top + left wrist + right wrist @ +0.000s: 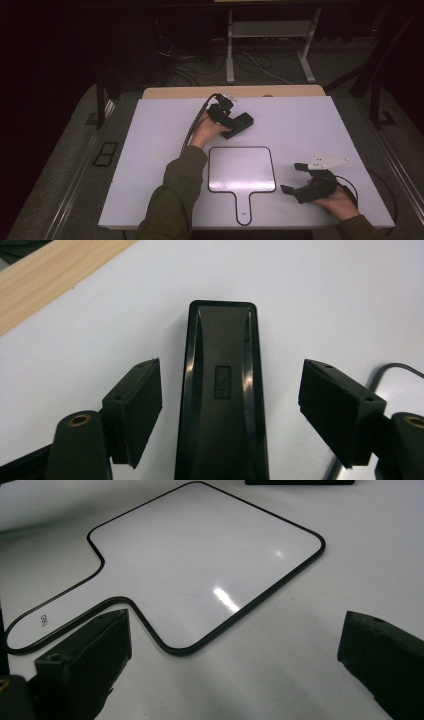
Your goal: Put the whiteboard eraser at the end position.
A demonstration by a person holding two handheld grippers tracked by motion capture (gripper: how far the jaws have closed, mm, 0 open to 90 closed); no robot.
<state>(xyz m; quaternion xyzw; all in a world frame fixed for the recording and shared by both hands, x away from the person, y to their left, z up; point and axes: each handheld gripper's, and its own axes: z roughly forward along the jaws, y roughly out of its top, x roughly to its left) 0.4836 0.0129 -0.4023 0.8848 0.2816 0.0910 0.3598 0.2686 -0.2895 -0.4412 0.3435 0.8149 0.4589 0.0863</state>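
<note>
Black plastic eraser looks light, rigid, glossy-slick; we straddle it, left claw spread, pads clear; grip long sides mid-body.

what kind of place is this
Probably a lab or recording room, not a home: a white work table in a dark room, loose cables on the floor, and a metal stand behind it.

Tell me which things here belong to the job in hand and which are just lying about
In the job:
- black eraser block, between the open left gripper jaws, untouched
- paddle-shaped whiteboard
- right gripper, open, beside the board

Lying about:
- cables on the floor
- metal frame legs
</note>
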